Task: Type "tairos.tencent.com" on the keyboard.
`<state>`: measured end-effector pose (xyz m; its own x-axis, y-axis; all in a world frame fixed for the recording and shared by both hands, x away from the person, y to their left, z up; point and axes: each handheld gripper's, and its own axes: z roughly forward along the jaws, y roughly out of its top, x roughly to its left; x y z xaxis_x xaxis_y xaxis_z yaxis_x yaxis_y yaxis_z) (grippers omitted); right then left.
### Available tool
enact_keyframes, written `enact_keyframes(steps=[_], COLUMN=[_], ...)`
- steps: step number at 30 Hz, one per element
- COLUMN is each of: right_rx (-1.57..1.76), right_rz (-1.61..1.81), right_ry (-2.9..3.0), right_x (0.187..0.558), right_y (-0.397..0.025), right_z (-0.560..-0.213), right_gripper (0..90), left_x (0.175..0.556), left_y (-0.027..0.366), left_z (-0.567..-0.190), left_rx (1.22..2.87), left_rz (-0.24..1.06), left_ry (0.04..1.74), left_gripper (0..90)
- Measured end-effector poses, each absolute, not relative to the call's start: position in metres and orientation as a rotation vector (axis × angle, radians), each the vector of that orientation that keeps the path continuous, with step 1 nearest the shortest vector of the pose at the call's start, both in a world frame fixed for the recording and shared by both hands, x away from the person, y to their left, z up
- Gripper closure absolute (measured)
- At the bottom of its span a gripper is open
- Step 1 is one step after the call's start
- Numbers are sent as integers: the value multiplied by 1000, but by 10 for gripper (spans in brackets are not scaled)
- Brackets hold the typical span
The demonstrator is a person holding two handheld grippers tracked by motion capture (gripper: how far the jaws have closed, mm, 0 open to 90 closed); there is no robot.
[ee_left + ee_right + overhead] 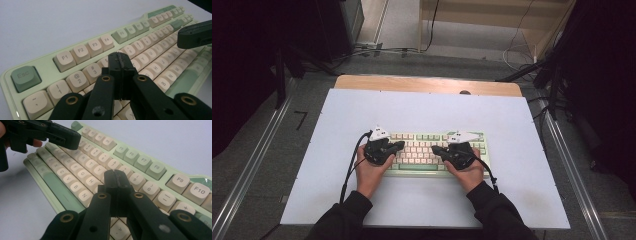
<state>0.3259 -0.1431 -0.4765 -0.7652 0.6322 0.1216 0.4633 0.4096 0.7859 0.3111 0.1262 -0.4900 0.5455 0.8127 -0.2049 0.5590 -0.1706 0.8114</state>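
From my remote station I log: white tabletop sheet [422, 107] beneath the jaws, over a wooden table [427, 84] whose far edge shows beyond them. Grey carpet floor [257, 145] on both sides. Metal floor rails [247, 172] left and right. Pale wooden furniture [497, 17] far ahead, cables [517, 52] trailing beneath. Dark curtains [242, 60] at both flanks.

Two black-sleeved forearms entering from the near edge, left hand [371, 175] gripping the black two-jaw left gripper [399, 145], its jaws pressed together, right hand [471, 173] gripping the matching right gripper [435, 149], jaws likewise together, both tips angled inward toward each other.
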Motion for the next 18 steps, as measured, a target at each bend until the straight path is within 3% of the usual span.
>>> enact_keyframes(steps=[18], right_rx=[973], right_rz=[1281], right_ry=[2465], right_x=[325], right_y=[-143], right_z=[-477], right_gripper=[883], left_x=[312], left_y=[128], left_z=[-495], left_rx=[1875], left_rz=[351], left_ry=[1140], left_gripper=[900])
